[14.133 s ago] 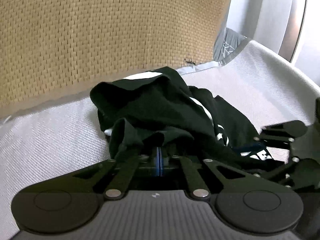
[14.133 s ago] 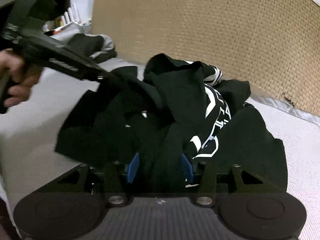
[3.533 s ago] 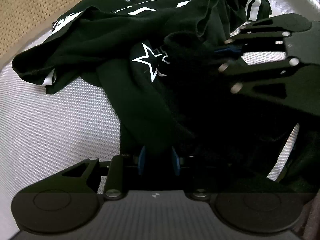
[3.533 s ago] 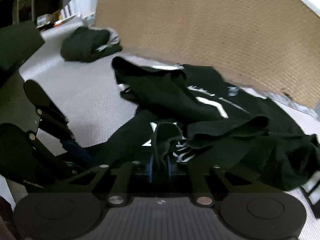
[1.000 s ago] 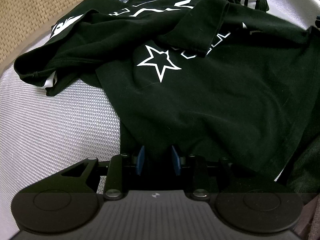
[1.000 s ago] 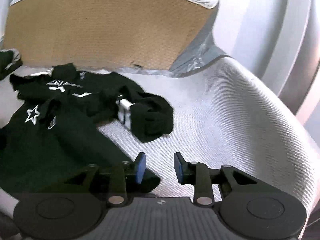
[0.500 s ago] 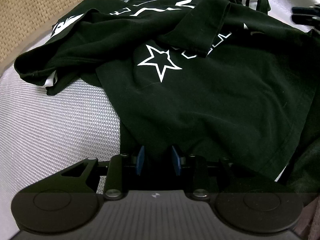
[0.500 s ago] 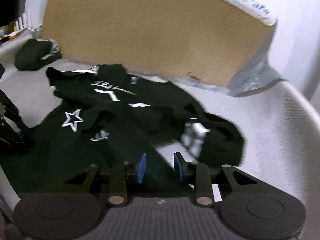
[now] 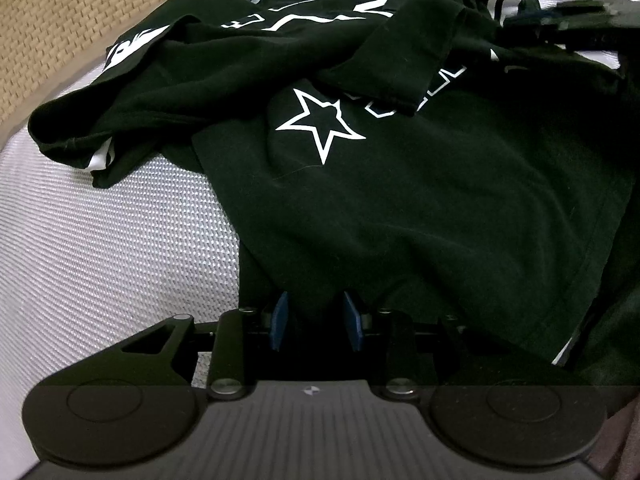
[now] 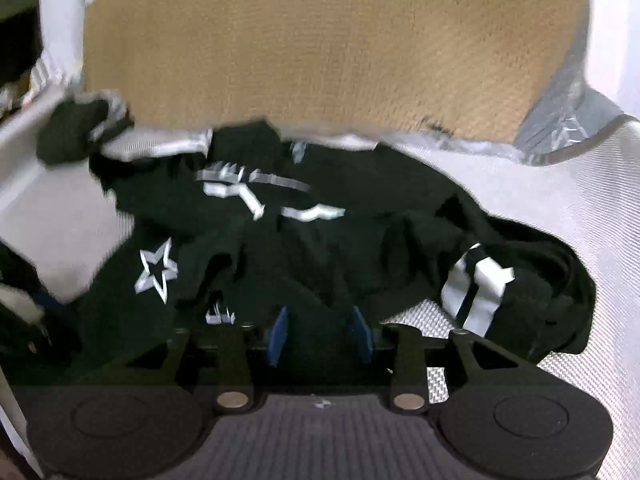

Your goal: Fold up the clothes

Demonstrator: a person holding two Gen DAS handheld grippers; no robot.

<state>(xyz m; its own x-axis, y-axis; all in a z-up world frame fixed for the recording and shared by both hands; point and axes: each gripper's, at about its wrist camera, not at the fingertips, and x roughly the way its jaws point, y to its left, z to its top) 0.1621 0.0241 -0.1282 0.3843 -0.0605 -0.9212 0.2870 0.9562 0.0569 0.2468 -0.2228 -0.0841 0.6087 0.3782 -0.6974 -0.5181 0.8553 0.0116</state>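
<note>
A black T-shirt (image 9: pixel 420 184) with a white star outline and white lettering lies partly spread and rumpled on a white woven surface (image 9: pixel 120 248). My left gripper (image 9: pixel 316 320) is open with its blue pads either side of the shirt's near hem. My right gripper (image 10: pixel 318 330) is open over the shirt (image 10: pixel 304 248) near its middle; the view is blurred. A striped sleeve (image 10: pixel 480 284) lies bunched to its right. The right gripper shows dark and blurred at the far right of the left wrist view (image 9: pixel 568 20).
A tan woven upright panel (image 10: pixel 320 52) stands behind the shirt, also in the left wrist view (image 9: pixel 60 20). Another dark garment (image 10: pixel 76 128) lies at the far left by the panel. Grey fabric (image 10: pixel 572 128) sits at the back right corner.
My right gripper has swung left from the bare white surface to over the shirt, staying open. My left gripper has not moved and the shirt lies as before.
</note>
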